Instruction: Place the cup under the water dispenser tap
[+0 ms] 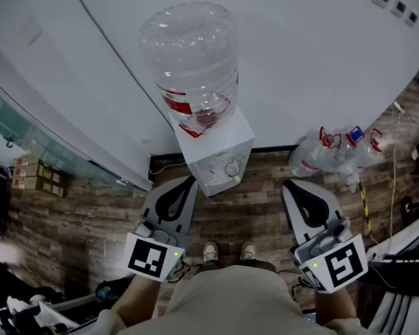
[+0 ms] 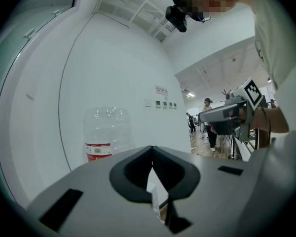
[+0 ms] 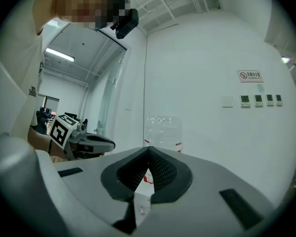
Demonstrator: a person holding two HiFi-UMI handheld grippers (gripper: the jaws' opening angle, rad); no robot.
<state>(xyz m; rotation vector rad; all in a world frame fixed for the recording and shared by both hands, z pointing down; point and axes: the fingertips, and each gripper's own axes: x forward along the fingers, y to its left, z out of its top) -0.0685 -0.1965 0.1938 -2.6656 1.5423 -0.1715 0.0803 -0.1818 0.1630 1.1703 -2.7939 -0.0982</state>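
Trouble from here comes, in my judgement, mostly from the missing cup. No view shows it, and the space under the tap is hidden, because the head view looks down on the top of the water dispenser [image 1: 216,160]. So the cup may already stand there out of sight, or it may be somewhere else; these pictures fit both, and I cannot tell which.

The big clear bottle [image 1: 192,61] on the dispenser looks nearly empty, so it is probably light, and a push from either tool could rock it. Some spare bottles [image 1: 333,152] lie on the wooden floor [image 1: 260,211] just beside the person's right side, and a step in that direction could kick them. If a thin cup is gripped later, too hard a squeeze could dent it.

Both hands are held in front of the body, well apart, one on each side of the dispenser. The left tongs [image 1: 189,181] and the right tongs [image 1: 288,184] point forward and about level, toward the white wall [image 1: 307,54]. The marker cubes sit at the near end, close to the person. Each gripper view sees the other tool at its side.

The left tongs [image 2: 152,148] have their tips together with nothing between them. The right tongs [image 3: 149,149] are closed in the same way and also carry nothing.
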